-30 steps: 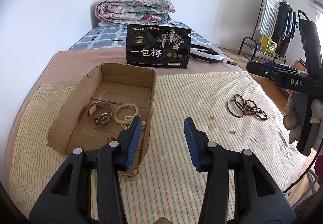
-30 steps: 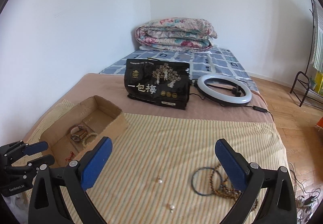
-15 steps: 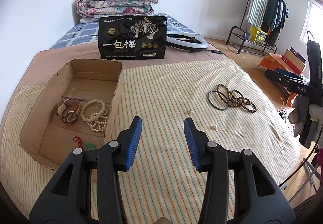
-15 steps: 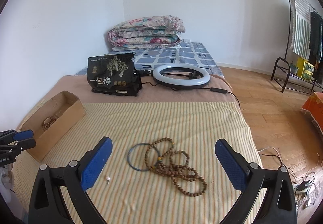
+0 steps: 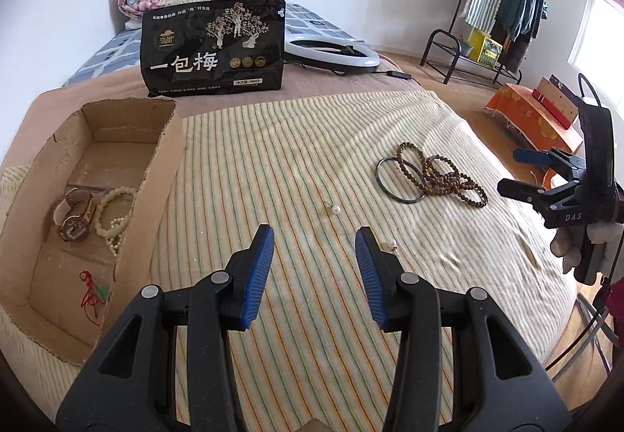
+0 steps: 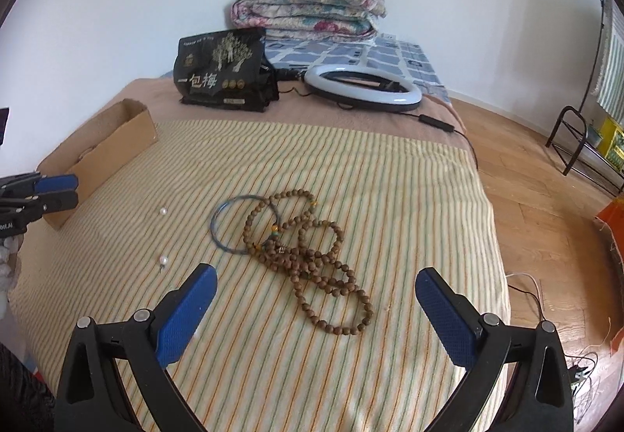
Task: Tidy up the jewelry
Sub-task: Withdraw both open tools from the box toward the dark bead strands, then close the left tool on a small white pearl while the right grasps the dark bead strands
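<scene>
A cardboard box (image 5: 171, 143) at the left of the striped cloth holds a watch (image 5: 74, 217), pale bead bracelets (image 5: 113, 213) and a red cord (image 5: 87, 295). Brown wooden beads (image 6: 312, 256) and a dark bangle (image 6: 226, 225) lie tangled on the cloth; they also show in the left wrist view (image 5: 440, 178). Two pearl earrings (image 5: 334, 209) (image 5: 391, 245) lie loose. My left gripper (image 5: 314, 268) is open and empty, just short of the pearls. My right gripper (image 6: 316, 299) is wide open and empty, over the near end of the beads.
A black snack bag (image 5: 214, 50) stands behind the box. A white ring light (image 6: 362, 89) with its cable lies at the back. A folded quilt (image 6: 308, 11) sits on the far bed. A clothes rack (image 5: 499, 11) stands on the wooden floor at the right.
The left gripper has swung right, away from the box and toward the pearls. The right gripper has moved forward, closer to the wooden beads and bangle. Both stay open.
</scene>
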A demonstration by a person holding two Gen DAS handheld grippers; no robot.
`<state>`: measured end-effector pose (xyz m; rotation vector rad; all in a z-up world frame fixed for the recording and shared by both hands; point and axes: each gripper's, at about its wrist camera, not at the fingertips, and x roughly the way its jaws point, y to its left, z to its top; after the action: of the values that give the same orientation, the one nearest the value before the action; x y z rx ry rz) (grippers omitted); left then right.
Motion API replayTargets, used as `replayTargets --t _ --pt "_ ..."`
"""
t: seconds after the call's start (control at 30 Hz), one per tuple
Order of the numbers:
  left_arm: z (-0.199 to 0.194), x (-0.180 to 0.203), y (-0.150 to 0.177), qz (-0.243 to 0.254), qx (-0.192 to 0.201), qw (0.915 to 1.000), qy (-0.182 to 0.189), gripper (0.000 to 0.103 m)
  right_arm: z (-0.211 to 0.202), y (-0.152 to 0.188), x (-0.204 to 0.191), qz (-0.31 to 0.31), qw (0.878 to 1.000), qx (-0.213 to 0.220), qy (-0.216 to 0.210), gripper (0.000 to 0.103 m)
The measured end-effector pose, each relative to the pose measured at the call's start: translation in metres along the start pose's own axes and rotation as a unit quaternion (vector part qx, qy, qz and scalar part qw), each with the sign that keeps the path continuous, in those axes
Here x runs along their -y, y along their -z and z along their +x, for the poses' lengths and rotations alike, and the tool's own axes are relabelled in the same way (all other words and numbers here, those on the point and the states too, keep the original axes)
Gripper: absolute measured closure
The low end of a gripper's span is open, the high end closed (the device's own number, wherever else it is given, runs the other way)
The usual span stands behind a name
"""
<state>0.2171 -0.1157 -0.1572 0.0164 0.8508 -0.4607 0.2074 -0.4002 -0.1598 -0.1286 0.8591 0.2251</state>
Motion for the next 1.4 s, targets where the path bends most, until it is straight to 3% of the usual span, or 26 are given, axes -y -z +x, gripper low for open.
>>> replayTargets --t 0.3,0.87,0.97,1.23,1.4 --pt "0.034 0.001 -0.002 0.0 -0.024 0.9996 0.013 0.059 0.047 -0.001 0.0 -0.026 0.999 -0.046 -0.003 0.0" --pt "0.089 0.015 -0.009 0.011 -0.046 0.9986 0.021 0.059 0.08 -0.002 -0.001 -0.035 0.997 -0.062 -0.009 0.001" --pt "0.097 0.014 -0.012 0.008 -0.054 0.9983 0.022 0.071 0.084 -0.001 -0.005 -0.042 0.997 -0.066 -0.01 0.004" --pt "0.11 0.016 -0.014 0.013 -0.055 0.9983 0.01 0.077 0.089 -0.003 -0.006 -0.041 0.997 -0.063 -0.007 0.006" --pt "0.112 0.016 -0.012 0.016 -0.057 0.9982 0.009 0.088 0.091 -0.003 -0.006 -0.038 0.997 -0.065 -0.012 0.009"
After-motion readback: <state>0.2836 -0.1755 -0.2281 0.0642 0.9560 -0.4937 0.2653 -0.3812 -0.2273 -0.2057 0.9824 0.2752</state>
